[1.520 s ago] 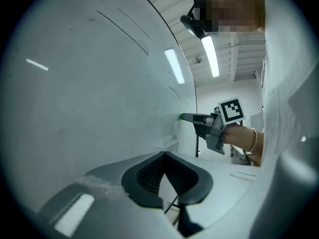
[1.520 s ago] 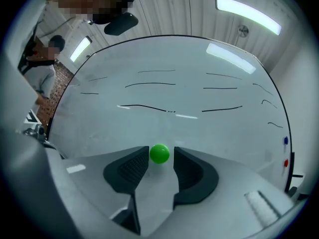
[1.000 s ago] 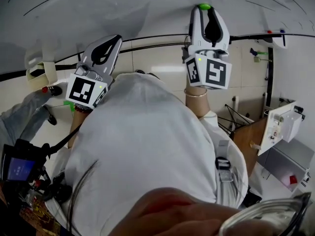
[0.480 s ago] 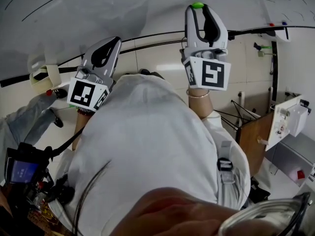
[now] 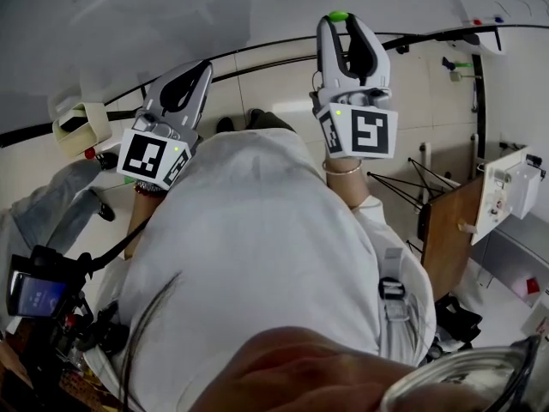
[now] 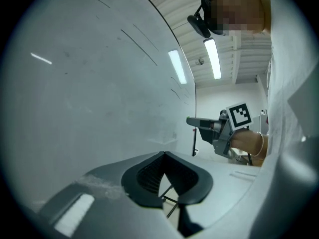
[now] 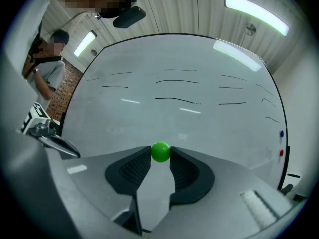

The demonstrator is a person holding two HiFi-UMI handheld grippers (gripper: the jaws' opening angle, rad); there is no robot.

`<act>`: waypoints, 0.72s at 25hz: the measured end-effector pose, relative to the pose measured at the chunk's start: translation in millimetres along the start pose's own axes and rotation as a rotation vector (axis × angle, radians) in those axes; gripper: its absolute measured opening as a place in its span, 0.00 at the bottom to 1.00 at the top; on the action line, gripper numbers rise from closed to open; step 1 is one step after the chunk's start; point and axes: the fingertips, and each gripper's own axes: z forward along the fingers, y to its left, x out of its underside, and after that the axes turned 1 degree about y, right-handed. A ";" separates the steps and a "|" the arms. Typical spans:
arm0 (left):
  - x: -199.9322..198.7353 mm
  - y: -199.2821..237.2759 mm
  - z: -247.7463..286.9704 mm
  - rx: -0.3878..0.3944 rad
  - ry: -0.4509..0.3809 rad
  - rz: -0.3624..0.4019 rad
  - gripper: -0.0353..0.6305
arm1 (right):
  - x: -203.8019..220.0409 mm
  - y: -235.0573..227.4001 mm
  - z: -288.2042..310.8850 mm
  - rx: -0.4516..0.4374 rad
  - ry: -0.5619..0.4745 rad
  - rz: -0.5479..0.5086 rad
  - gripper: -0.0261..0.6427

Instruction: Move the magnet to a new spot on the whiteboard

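Right gripper (image 5: 340, 19): jaws pinching the green magnet (image 7: 160, 152) at their very tips. The magnet sits against the lower middle of the whiteboard (image 7: 199, 123), over bare surface below the drawn lines. Cannot tell whether it touches the board or hangs just off it.

Left gripper (image 6: 164, 155): jaws pressed together, nothing between them, held near the whiteboard's left part and idle.

Step in hand, as I judge it: carrying the magnet to its new spot.
- The grip is on the tips only and the ball is round, so keep the squeeze steady and move slowly.
- Bring the magnet square to the whiteboard face and let it seat before spreading the jaws.
- Choose a bare patch, then draw straight back.

Around:
- black pen strokes (image 7: 174, 99) run in rows across the whiteboard's upper half
- a blue dot (image 7: 281, 133) and a red dot (image 7: 280, 153) sit at the whiteboard's right edge, probably other magnets
- another person (image 7: 47, 73) stands beyond the whiteboard's left edge

Nothing stands between the magnet and the whiteboard's bare lower area. The strokes above are worth keeping off.
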 end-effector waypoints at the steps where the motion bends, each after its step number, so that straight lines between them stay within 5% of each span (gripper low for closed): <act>1: 0.0 -1.3 2.3 0.002 0.007 -0.001 0.06 | 1.5 1.3 -1.9 -0.008 0.004 0.007 0.22; 6: -3.9 -15.9 -3.9 -0.001 0.001 0.021 0.06 | -8.1 4.0 -8.7 -0.039 -0.030 -0.001 0.22; 13: -8.5 18.7 13.4 -0.073 0.007 0.017 0.06 | 4.5 5.9 25.9 -0.102 -0.048 0.058 0.22; 18: 0.3 -9.7 18.8 -0.002 0.036 -0.009 0.06 | -0.1 -5.4 -9.0 -0.040 -0.020 0.043 0.22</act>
